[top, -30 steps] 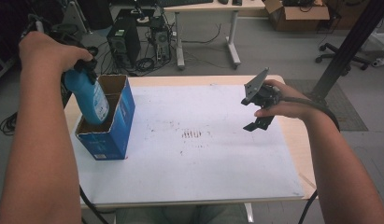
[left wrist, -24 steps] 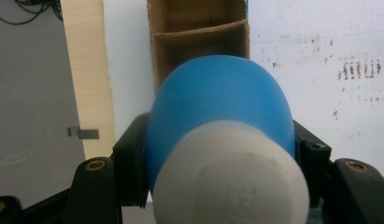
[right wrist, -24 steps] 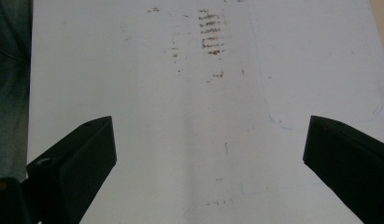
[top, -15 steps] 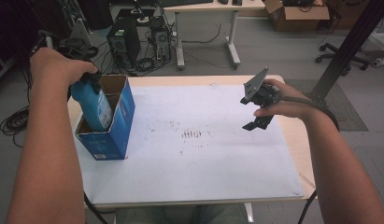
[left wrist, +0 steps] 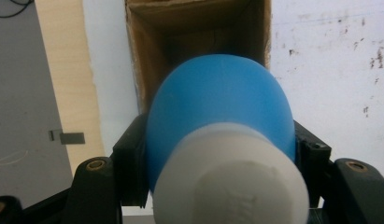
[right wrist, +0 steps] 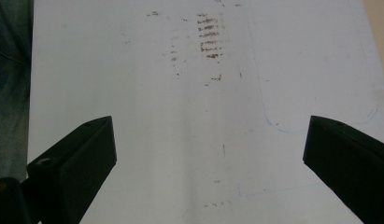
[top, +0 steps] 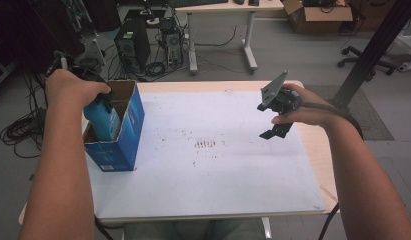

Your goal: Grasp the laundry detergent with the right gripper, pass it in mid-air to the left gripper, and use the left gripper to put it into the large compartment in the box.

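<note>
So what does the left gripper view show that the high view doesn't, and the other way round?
Left gripper view: the bottle's white cap up close, the tool's jaws pressed on both sides of its blue body, and the brown inside of the box straight ahead.

High view: the right tool held above the white table sheet with nothing in it, both forearms, and the computers and cables on the floor behind.

Both: the blue bottle going into the open blue box, and the stained sheet beside it.

A pale wooden bench [top: 313, 150] is carrying a stained white sheet [top: 218, 175] over most of its top, with an open blue cardboard box [top: 123, 140] standing on the sheet's left edge.
</note>
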Action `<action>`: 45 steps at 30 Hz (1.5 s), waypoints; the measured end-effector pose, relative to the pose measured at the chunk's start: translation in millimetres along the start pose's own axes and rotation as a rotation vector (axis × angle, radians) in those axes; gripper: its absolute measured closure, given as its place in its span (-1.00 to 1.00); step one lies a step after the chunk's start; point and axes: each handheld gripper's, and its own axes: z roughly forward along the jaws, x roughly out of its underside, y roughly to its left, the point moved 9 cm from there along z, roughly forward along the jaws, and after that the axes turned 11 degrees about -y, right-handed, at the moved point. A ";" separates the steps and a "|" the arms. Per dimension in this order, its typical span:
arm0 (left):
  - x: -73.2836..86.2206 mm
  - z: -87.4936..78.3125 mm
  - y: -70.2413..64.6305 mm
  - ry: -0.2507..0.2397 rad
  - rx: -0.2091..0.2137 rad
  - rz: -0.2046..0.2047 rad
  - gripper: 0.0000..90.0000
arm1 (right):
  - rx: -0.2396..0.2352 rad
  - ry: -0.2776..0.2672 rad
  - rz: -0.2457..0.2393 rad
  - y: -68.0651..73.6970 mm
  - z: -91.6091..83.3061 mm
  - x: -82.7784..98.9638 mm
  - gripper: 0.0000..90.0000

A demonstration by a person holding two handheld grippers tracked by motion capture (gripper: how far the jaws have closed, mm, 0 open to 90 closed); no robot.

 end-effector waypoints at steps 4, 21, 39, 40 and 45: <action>3.2 7.5 -0.1 -0.002 0.004 0.002 -0.16 | 0.000 0.005 -0.001 0.2 0.1 0.8 -0.94; 14.6 39.1 4.8 -0.004 0.000 -0.002 -0.16 | 0.003 -0.005 -0.002 -0.5 1.1 -0.5 -0.94; 19.1 62.7 4.7 0.007 -0.003 -0.002 -0.16 | 0.004 -0.006 0.001 -0.3 1.1 -0.4 -0.94; 19.4 63.8 5.0 0.009 -0.003 0.001 -0.16 | 0.004 -0.008 0.002 -0.2 0.9 -0.2 -0.94; 21.1 70.1 4.6 0.019 -0.001 -0.001 -0.16 | 0.004 -0.006 0.005 0.2 1.1 1.9 -0.94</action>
